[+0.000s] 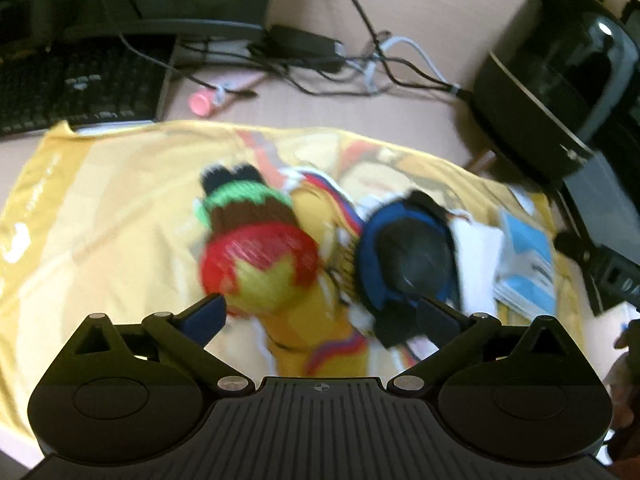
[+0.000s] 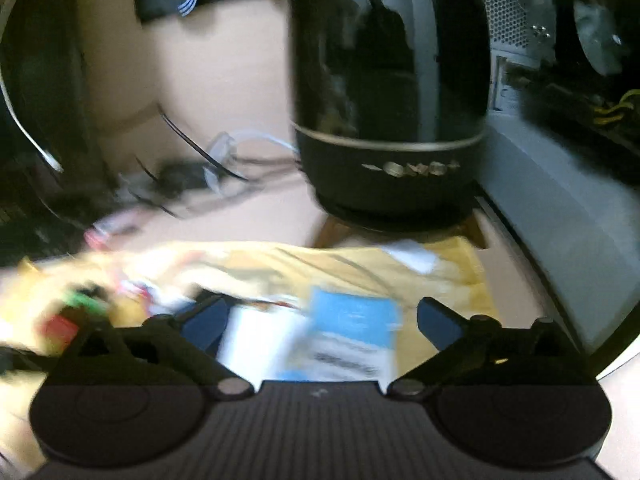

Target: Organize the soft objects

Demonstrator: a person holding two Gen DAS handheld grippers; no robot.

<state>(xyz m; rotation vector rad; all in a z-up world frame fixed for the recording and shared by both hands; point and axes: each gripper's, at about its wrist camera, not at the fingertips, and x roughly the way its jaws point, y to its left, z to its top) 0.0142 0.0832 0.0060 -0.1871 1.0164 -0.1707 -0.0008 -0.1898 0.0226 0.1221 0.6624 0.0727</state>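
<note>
- A pale pinkish bench (image 1: 420, 8) carries everything, with a black keyboard (image 1: 76, 84) far ahead-left of the left gripper's jaws, a tangle of cables (image 1: 360, 68) straight ahead, and a glossy black rounded appliance (image 2: 392, 92) on wooden feet ahead of the right gripper's jaws.
- A yellow cloth (image 1: 100, 208) lies flat across the bench, its long axis running side to side under both pairs of jaws.
- A knitted toy (image 1: 256, 248) lies on the cloth just ahead of the left jaw tip; its long axis runs away from the jaws, red-and-yellow round end nearest, then brown and green bands, black tips farthest.
- A blue-and-black soft object (image 1: 408, 252) sits just ahead of the right jaw tip, beside the toy; blur hides its details.
- A blue-and-white booklet (image 2: 352, 332) lies between the right gripper's jaws.
- The left gripper (image 1: 320, 312) has its jaws spread wide, holding nothing.
- The right gripper (image 2: 320, 320) likewise has spread jaws, empty.
</note>
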